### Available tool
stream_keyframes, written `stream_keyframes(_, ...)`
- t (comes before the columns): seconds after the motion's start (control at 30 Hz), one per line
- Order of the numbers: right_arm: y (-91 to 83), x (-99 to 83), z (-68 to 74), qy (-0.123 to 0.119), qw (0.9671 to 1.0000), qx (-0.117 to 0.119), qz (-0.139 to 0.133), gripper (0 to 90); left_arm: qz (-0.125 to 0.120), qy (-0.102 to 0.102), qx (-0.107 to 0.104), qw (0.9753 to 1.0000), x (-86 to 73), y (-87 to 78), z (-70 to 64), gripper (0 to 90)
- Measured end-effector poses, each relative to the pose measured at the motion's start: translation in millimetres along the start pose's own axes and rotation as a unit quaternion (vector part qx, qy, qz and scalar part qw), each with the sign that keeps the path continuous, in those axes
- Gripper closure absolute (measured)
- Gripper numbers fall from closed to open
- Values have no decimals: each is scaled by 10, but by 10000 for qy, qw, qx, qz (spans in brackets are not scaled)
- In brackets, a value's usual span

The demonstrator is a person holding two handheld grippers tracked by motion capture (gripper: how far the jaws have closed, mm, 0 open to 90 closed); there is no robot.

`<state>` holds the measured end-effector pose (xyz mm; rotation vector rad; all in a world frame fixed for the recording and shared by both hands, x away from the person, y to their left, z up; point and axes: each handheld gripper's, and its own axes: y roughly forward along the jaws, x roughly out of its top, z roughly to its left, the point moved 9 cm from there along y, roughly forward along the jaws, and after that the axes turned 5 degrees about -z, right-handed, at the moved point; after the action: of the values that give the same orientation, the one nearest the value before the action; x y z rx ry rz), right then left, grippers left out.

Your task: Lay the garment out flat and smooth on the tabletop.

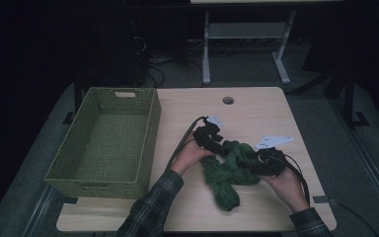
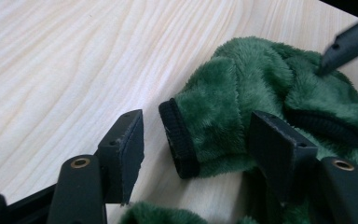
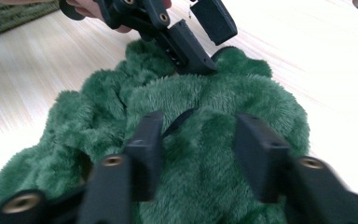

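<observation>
Left gripper (image 2: 196, 140) jaws spread around the black cuff of the green fleece garment (image 1: 229, 170) | right gripper (image 3: 198, 154) open too, straddling a fold | garment's bunched mid-table (image 1: 256, 106) | risk: pinching several layers, so it drags instead of unfolding

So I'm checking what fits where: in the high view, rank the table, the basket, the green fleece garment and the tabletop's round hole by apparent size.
1. Light wooden table
2. Green woven rectangular basket, though it sits nearer the table's left edge and overhangs it
3. Dark green fleece garment, bunched up
4. Round hole in the tabletop
</observation>
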<state>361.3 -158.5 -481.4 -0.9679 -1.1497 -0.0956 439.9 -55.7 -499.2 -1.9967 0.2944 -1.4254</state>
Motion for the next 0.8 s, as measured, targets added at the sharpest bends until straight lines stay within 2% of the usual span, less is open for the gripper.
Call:
stream_keyframes(0.1, -36, -23, -18, -18, 10000, -50, -15, 759, 42, 161, -95, 9998, 9, 39, -18, 580)
stream_keyframes(0.2, -86, -43, -54, -41, 9999, -86, -54, 870, 134, 271, -144, 9994, 5, 69, -50, 768)
stream_keyframes(0.3, -124, -53, -89, -46, 9999, -110, -93, 897, 179, 242, -174, 9994, -3, 68, -57, 840)
stream_keyframes(0.4, -158, -51, -117, -36, 9998, -146, -136, 898, 192, 199, -162, 9995, -2, 23, -46, 870)
stream_keyframes(0.43, -168, -49, -121, -7, 9998, -146, -151, 881, 168, 201, -149, 9995, 7, 1, -40, 871)
stream_keyframes(0.47, -181, -37, -116, 27, 9997, -116, -195, 769, 149, 196, -142, 9996, 17, -24, -36, 872)
stream_keyframes(0.57, -169, 20, -66, 32, 9997, -96, -227, 571, 171, 179, -95, 9996, 26, -94, -44, 875)
stream_keyframes(0.7, -98, 126, 34, 25, 9995, -35, -323, 497, 194, 178, -23, 9997, 13, -196, -65, 876)
stream_keyframes(0.8, 16, 135, 83, 25, 9998, -41, -204, 437, 149, 134, 33, 9998, 6, -289, -70, 877)
